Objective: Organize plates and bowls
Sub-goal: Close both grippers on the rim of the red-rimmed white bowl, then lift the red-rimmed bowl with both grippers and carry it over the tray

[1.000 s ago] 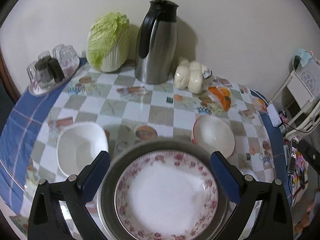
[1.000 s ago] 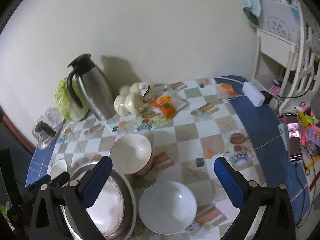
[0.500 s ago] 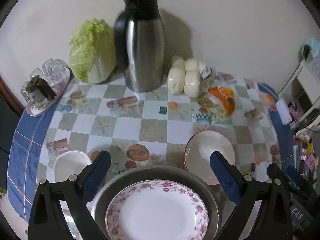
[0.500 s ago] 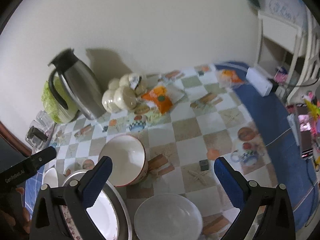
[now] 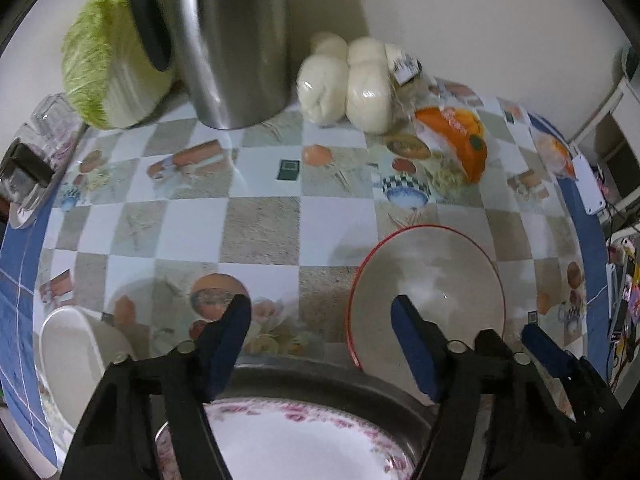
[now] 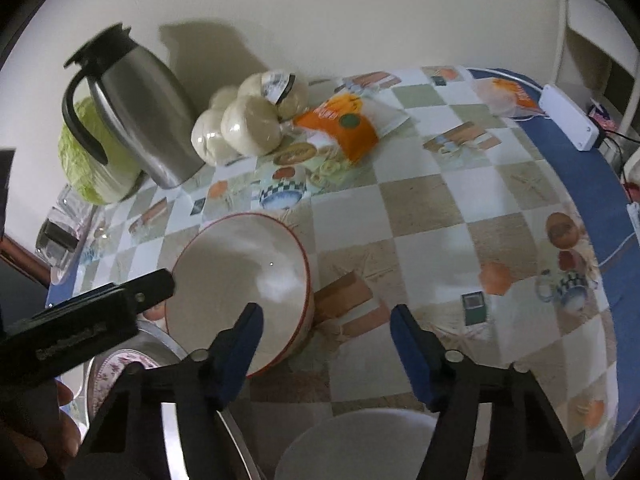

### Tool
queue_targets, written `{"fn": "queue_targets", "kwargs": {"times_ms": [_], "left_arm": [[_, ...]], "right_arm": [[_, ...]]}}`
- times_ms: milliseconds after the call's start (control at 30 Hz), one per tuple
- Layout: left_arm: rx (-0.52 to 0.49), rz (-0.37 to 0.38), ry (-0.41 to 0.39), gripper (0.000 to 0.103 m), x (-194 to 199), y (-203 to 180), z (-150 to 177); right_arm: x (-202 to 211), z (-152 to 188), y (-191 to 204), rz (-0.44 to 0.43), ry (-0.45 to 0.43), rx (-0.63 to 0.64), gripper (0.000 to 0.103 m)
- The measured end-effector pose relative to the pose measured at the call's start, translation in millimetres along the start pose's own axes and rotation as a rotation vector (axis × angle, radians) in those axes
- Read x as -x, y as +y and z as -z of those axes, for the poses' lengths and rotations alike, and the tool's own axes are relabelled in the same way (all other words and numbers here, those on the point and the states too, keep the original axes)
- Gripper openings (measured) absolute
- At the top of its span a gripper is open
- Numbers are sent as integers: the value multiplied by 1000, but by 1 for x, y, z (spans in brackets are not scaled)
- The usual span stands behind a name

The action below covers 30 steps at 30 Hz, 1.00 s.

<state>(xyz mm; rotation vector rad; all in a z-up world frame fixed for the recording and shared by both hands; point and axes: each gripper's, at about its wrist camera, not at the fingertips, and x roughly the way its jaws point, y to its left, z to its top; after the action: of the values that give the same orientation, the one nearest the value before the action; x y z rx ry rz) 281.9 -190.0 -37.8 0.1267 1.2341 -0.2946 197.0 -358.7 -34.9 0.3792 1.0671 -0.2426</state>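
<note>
A floral plate (image 5: pixel 304 444) lies in a metal basin (image 5: pixel 320 380) at the bottom of the left wrist view. My left gripper (image 5: pixel 320 332) hangs over the basin's far rim, its jaws closing with only table showing between them. A red-rimmed bowl (image 5: pixel 428 292) stands just right of it and a white bowl (image 5: pixel 68 356) lies at the left. In the right wrist view my right gripper (image 6: pixel 326 340) is closing over bare table beside the red-rimmed bowl (image 6: pixel 240 276), above another white bowl (image 6: pixel 356 444). Neither gripper's pads press on anything.
A steel kettle (image 5: pixel 228 40), a cabbage (image 5: pixel 108 64), bagged buns (image 5: pixel 348 80) and an orange packet (image 5: pixel 456 136) line the wall. A tray of glasses (image 5: pixel 28 168) sits at the far left. A person's hand (image 6: pixel 60 420) holds the left gripper's body (image 6: pixel 80 320).
Both grippers have sunk toward the table and moved forward, so the kettle and the red-rimmed bowl loom larger. Both pairs of jaws have narrowed from wide open to about half.
</note>
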Motion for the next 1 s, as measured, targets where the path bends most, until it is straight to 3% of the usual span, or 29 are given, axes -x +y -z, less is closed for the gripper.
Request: {"fn": "queue_targets", "kwargs": {"times_ms": [367, 1000], "left_arm": [[-65, -8, 87, 12, -38, -19, -2], [-124, 32, 55, 11, -38, -66, -6]], "right_arm": [[-29, 6, 13, -70, 46, 17, 30], [-22, 0, -23, -113, 26, -65, 28]]}}
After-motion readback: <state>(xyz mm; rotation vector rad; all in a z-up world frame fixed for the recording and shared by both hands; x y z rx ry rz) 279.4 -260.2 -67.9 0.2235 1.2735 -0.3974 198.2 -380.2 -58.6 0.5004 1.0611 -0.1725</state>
